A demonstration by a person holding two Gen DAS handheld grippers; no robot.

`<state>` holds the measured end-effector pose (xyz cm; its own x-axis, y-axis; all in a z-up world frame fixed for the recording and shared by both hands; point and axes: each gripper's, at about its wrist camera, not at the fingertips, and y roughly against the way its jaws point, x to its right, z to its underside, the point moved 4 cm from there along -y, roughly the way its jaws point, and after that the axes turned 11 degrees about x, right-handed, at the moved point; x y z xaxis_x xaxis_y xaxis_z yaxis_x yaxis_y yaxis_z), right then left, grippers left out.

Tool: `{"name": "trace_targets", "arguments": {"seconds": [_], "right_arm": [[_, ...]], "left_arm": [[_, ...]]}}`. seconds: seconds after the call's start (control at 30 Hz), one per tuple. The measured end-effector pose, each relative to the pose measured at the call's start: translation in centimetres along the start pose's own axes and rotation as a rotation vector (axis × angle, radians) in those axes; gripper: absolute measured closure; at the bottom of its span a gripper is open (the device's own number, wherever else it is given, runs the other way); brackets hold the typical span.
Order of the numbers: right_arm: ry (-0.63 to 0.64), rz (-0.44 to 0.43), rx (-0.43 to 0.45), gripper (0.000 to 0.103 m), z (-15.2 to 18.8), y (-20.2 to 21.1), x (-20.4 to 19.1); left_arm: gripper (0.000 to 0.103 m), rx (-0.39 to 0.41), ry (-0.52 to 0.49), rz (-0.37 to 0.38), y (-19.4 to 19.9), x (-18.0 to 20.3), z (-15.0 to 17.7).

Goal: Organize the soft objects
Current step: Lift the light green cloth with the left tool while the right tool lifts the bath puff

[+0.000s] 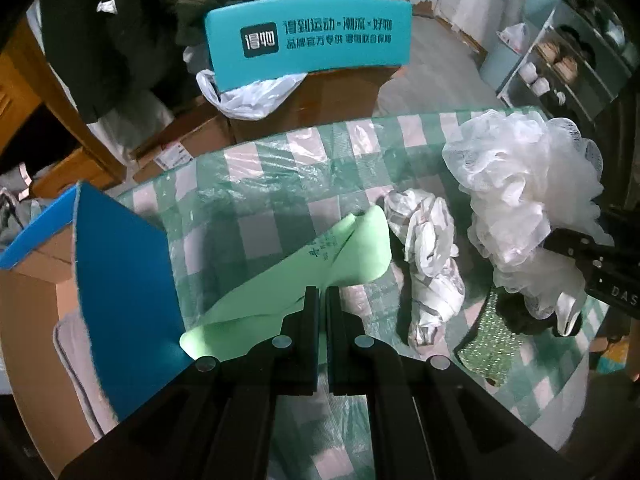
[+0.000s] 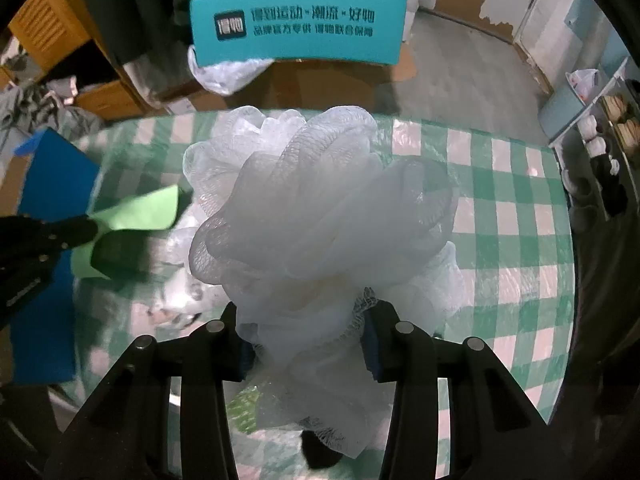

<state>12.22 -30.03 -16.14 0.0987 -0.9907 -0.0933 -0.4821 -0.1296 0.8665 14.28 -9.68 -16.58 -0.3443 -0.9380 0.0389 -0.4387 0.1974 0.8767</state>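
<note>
My left gripper [image 1: 323,294] pinches a thin, pale green cloth [image 1: 288,276], folded and drooping. My right gripper [image 2: 306,340] squeezes a fluffy white mesh sponge [image 2: 320,216].

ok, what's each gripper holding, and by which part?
Left gripper: green cloth, pinched at its near edge. Right gripper: white mesh bath pouf, squeezed at its lower part.

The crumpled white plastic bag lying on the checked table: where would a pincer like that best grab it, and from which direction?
Probably from straight above, pinching across the narrow middle of the crumpled white plastic bag. It lies flat and elongated on the checked table, bunched into raised folds, so fingers closing across its width should catch a ridge rather than slide off.
</note>
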Motion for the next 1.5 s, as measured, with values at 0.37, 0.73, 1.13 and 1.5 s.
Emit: {"name": "trace_targets", "arguments": {"seconds": [0.37, 0.73, 1.13, 1.5], "right_arm": [[0.009, -0.024, 0.087, 0.064, -0.8, 4.0, -0.9], [0.002, -0.046, 0.111, 0.064, -0.5, 5.6, -0.9], [-0.019, -0.056, 0.092, 0.066, -0.1, 4.7, -0.2], [-0.009, -0.057, 0.039, 0.069, 0.7, 2.4, -0.3]], "left_arm": [[0.100, 0.090, 0.011, 0.005, 4.8, 0.1, -1.0], [0.090, 0.036, -0.009, -0.022, 3.2, 0.5, 0.1], [0.026, -0.037, 0.005, -0.010, -1.9, 0.1, 0.7], [0.021, -0.122, -0.132, -0.091, -6.1, 1.3, 3.4]]}}
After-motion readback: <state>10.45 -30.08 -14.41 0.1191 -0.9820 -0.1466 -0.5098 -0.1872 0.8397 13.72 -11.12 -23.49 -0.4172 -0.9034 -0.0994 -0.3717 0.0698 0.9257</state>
